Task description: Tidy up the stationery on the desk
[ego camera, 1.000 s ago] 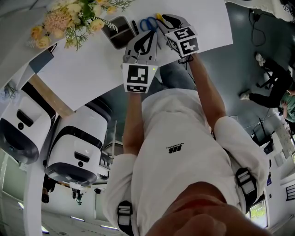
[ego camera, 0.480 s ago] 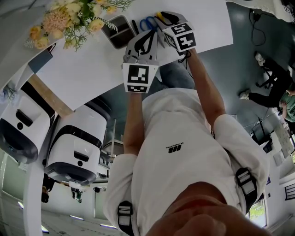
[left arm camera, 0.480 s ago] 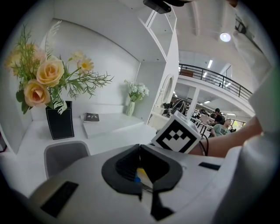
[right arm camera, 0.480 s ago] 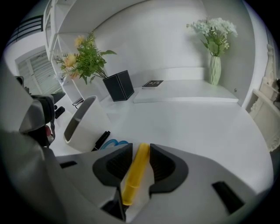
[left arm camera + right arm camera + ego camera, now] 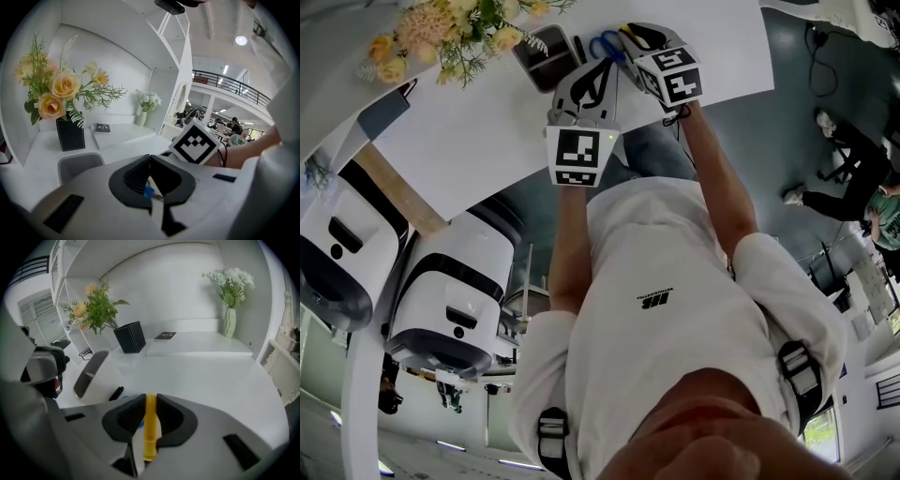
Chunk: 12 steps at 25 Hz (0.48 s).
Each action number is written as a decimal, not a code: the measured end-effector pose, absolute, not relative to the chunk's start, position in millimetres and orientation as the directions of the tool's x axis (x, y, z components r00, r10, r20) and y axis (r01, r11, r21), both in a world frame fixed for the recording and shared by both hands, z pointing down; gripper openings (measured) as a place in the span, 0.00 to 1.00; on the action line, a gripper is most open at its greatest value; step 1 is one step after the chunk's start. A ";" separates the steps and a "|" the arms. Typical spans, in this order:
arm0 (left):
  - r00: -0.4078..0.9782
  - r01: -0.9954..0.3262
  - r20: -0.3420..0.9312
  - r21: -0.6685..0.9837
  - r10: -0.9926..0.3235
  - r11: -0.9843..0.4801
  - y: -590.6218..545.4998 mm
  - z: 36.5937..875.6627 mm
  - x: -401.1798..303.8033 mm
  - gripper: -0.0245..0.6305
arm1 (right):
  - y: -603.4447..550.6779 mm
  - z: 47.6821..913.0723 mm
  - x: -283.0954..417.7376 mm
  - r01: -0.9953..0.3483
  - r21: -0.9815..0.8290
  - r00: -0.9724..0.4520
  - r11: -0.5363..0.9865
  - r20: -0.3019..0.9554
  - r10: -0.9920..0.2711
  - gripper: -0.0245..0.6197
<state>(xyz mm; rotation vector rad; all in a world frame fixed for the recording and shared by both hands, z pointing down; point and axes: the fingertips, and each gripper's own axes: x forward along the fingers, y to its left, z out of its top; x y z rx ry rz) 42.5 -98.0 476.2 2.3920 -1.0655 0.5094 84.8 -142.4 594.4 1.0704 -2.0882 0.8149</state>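
Though the right gripper (image 5: 150, 401) clamps the yellow pen (image 5: 150, 437) and the left gripper (image 5: 150, 160) is closed empty, a loose hold could swivel the pen past the organiser (image 5: 105, 380) at ten o'clock.

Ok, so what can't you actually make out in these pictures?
- Yellow item gripped by the right gripper: right gripper view, near end hidden by the gripper body; pen or marker, can't tell.
- Blue sliver below the left gripper's shut jaws: left gripper view, gripper body covers the rest.
- Blue scissors: head view, blades behind the grippers.
- Notebook cover: right gripper view, too small.
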 end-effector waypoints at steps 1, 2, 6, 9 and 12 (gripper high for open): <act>0.629 -0.765 0.503 0.264 -0.593 -0.587 -97.8 474.6 40.5 0.04 | -142.8 588.9 84.8 -0.850 -0.230 -0.462 0.474 0.758 -0.461 0.12; 0.628 -0.767 0.500 0.263 -0.597 -0.586 -97.4 472.9 38.4 0.04 | -143.3 583.3 84.7 -0.851 -0.228 -0.465 0.473 0.748 -0.475 0.12; 0.622 -0.773 0.489 0.258 -0.611 -0.580 -94.6 465.4 29.3 0.04 | -144.1 556.5 81.1 -0.850 -0.222 -0.480 0.478 0.701 -0.528 0.12; 0.616 -0.779 0.481 0.254 -0.624 -0.573 -91.2 459.9 20.6 0.04 | -143.5 534.3 75.2 -0.845 -0.214 -0.493 0.490 0.666 -0.560 0.12; 0.606 -0.788 0.474 0.247 -0.638 -0.564 -88.0 455.0 10.9 0.04 | -142.1 512.6 68.6 -0.840 -0.213 -0.506 0.499 0.637 -0.581 0.12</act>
